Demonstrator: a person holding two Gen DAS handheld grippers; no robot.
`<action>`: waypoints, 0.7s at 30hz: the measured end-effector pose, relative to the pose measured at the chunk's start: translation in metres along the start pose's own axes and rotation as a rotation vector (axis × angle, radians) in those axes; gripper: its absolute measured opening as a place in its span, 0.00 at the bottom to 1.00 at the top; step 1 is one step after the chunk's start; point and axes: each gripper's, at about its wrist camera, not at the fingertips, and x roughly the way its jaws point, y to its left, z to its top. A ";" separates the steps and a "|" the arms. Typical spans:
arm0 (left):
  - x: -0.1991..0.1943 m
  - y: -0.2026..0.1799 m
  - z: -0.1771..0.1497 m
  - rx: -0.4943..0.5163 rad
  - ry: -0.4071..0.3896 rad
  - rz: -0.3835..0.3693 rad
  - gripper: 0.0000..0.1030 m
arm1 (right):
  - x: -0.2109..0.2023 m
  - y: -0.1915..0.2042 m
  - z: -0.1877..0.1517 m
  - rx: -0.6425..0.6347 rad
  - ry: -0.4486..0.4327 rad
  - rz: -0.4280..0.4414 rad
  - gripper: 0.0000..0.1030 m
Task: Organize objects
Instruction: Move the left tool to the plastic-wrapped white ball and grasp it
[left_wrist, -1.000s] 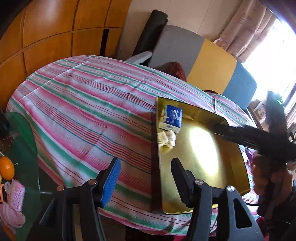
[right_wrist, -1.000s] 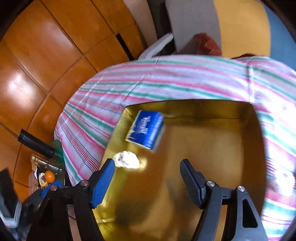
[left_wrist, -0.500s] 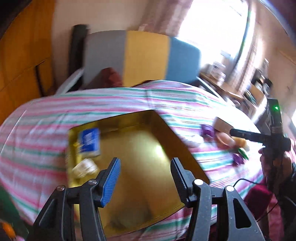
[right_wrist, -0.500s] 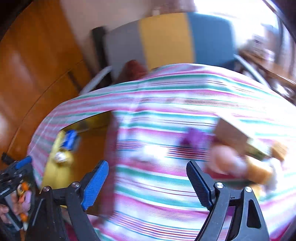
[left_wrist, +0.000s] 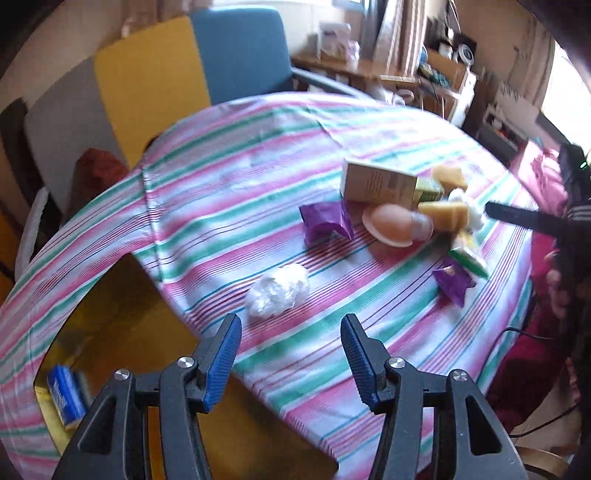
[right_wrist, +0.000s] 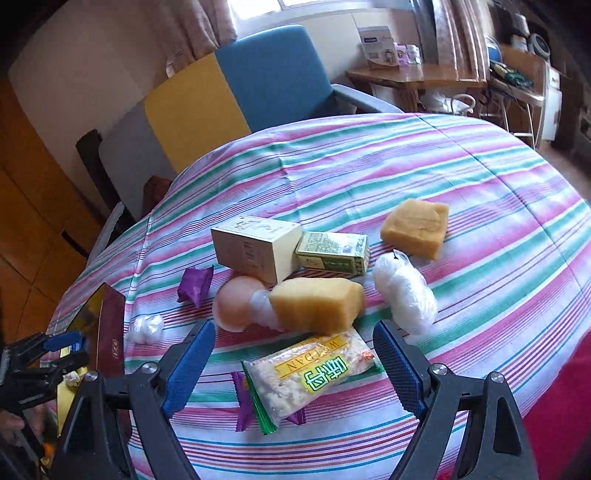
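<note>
snack packet (right_wrist: 314, 373) labelled "WEIDAN", striped tablecloth (right_wrist: 406, 155)

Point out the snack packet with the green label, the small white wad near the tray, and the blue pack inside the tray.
snack packet (right_wrist: 308, 373): right wrist view, label middle.
white wad (left_wrist: 277, 290): left wrist view, its centre.
blue pack (left_wrist: 66, 397): left wrist view, top face.
</note>
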 end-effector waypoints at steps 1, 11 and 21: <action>0.010 -0.002 0.002 0.012 0.029 0.006 0.55 | -0.002 -0.003 0.001 0.020 -0.011 0.037 0.86; 0.089 0.001 0.025 0.003 0.230 0.061 0.56 | -0.015 -0.020 0.003 0.143 -0.079 0.178 0.87; 0.058 0.002 0.008 -0.076 0.105 -0.004 0.28 | -0.006 -0.027 0.004 0.194 -0.041 0.197 0.87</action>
